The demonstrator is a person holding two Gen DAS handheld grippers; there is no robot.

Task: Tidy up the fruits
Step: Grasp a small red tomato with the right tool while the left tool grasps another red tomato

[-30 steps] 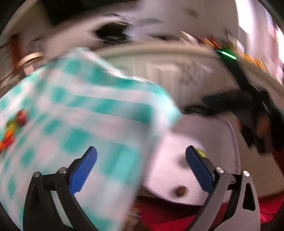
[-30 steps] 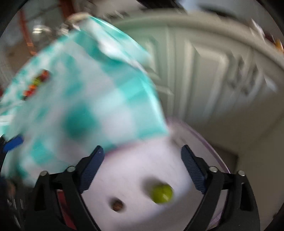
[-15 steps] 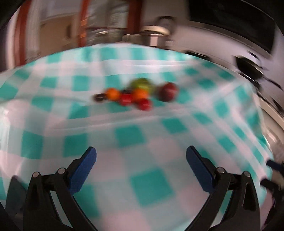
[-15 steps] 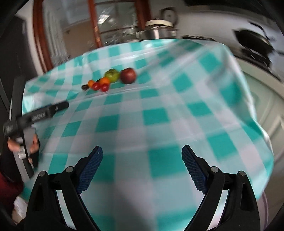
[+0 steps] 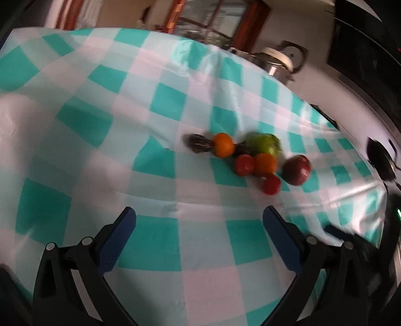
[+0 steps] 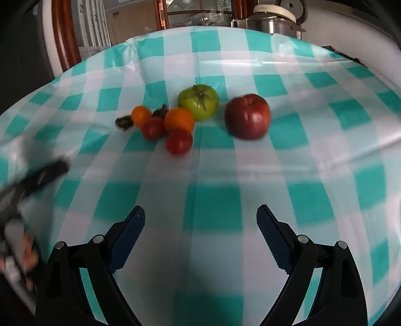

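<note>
A small heap of fruit lies on a teal-and-white checked tablecloth (image 6: 205,205). In the right wrist view I see a red apple (image 6: 247,116), a green tomato (image 6: 198,101), two oranges (image 6: 179,119), two red tomatoes (image 6: 179,142) and dark shrivelled pieces (image 6: 124,122). The left wrist view shows the same heap: the apple (image 5: 297,169), the green tomato (image 5: 263,144), an orange (image 5: 223,144). My right gripper (image 6: 200,220) hangs open short of the heap with nothing between its fingers. My left gripper (image 5: 199,223) is open too, with nothing in it, nearer than the fruit and left of it.
A steel cooker with a white lid (image 6: 273,18) stands behind the table, beside a wooden glass-fronted cabinet (image 6: 160,15). The left gripper's body and a hand (image 6: 22,225) show at the left edge of the right wrist view. The cloth falls off the table's right edge (image 5: 371,200).
Both views swung from a white round surface with a green fruit and a cupboard up onto the checked table. The fruit heap has come closer and more central. Both grippers stayed open.
</note>
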